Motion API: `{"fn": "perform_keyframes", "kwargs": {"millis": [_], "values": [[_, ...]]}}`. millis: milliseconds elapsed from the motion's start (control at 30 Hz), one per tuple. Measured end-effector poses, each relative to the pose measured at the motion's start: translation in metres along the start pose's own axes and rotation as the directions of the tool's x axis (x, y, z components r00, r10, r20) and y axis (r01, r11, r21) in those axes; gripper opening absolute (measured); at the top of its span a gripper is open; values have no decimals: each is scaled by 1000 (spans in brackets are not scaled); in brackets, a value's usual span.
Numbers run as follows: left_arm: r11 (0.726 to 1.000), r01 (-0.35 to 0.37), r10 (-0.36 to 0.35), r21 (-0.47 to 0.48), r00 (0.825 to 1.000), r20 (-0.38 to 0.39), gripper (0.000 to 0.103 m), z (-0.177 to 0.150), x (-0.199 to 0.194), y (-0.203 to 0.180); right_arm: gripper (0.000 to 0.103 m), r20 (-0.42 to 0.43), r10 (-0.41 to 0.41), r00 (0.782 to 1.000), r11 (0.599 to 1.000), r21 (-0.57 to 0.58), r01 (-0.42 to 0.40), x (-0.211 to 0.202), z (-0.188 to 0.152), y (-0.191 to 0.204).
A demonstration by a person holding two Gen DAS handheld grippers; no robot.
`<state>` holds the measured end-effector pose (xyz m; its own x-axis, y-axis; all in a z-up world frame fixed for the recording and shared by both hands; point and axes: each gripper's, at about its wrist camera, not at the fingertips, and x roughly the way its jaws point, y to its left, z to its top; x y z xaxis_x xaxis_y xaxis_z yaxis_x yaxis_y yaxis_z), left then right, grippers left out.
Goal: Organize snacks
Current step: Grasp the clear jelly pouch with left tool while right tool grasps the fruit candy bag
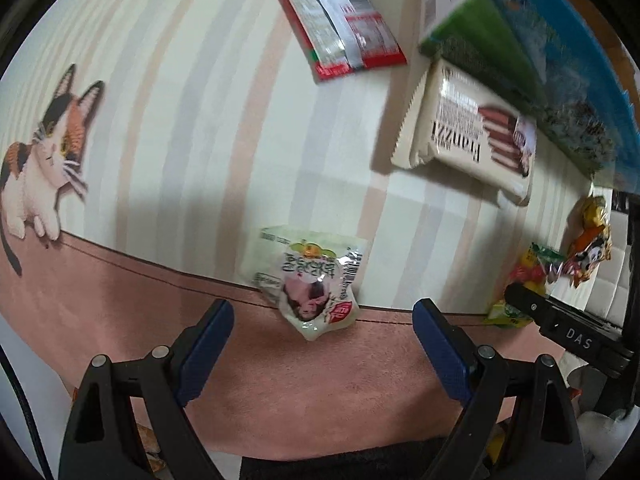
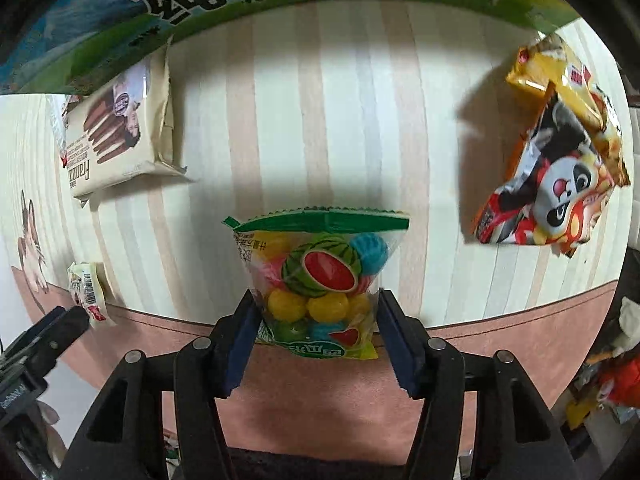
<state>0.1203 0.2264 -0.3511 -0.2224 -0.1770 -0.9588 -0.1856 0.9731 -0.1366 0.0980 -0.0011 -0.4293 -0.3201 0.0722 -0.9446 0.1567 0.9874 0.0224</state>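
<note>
1. The right gripper (image 2: 316,316) has black plastic arms and ribbed blue pads (image 2: 240,344). Both pads sit against the sides of a clear candy bag (image 2: 320,280), holding it by its lower half.
2. The candy bag is crinkly see-through plastic with a green serrated top seal and a watermelon picture. It is full of round, glossy yellow, blue and pink sweets. It lies across the seam where the striped cloth meets the pink border.
3. The left gripper (image 1: 324,320) stands wide apart, its blue textured pads (image 1: 208,344) touching nothing. A small white pouch (image 1: 308,280) lies beyond and between them on the same seam, puffy, shiny and tilted.
4. The tablecloth (image 2: 320,120) is smooth, with cream, peach and pale grey stripes. Its border (image 1: 120,304) is matte pink, and a calico cat (image 1: 40,168) is printed at the left.
5. Farther out, a cream rectangular wafer pack (image 1: 468,136) with zigzag ends lies flat beside a large blue and green carton (image 1: 540,60).
6. A flat red and silver foil packet (image 1: 340,20) lies beyond the pouch, well apart.
7. To the right of the candy bag, well apart from it, a crumpled foil bag with a panda face (image 2: 560,184) overlaps a yellow packet (image 2: 556,76).
</note>
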Motion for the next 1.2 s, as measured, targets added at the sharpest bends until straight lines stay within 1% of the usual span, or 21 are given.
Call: {"fn": "perform_keyframes", "kwargs": {"millis": [200,333,400,500,533,600,667,833,933,1033,1067,1200], "values": [[1000,-22,22,-7,998,-56,92,12,22,0,66,-4,-17,1000,1000,-8,17,5,-3,9],[1000,-29,29,-8,998,-59,91,18,27,5,66,-6,-19,1000,1000,-7,19,4,-1,12],[999,-33,32,-8,998,-45,81,19,26,7,66,-7,-21,1000,1000,-10,21,5,1,9],[999,-45,45,-8,999,-21,72,18,27,-2,66,-9,-22,1000,1000,-11,22,6,1,7],[999,-53,53,-6,999,-12,67,20,25,-9,67,-10,-25,1000,1000,-12,25,4,1,7],[998,-58,58,-3,998,-6,65,26,22,-10,67,-11,-31,999,999,-15,31,8,1,8],[997,-73,73,-3,997,9,59,27,20,-10,67,-10,-41,999,999,-19,41,8,0,12],[996,-88,88,6,996,19,57,32,13,-17,67,4,-66,998,997,-35,66,10,-4,20],[995,-95,95,12,995,27,56,27,15,-23,65,23,-80,997,995,-49,81,11,-9,24],[997,-77,77,1,997,22,56,22,15,-27,57,52,-85,995,993,-73,89,9,-16,29],[998,-69,69,-1,997,22,56,12,15,-32,56,56,-80,995,994,-75,84,9,-18,29],[999,-35,35,1,999,27,56,5,4,-38,55,58,-43,997,997,-61,46,7,-24,27]]}}
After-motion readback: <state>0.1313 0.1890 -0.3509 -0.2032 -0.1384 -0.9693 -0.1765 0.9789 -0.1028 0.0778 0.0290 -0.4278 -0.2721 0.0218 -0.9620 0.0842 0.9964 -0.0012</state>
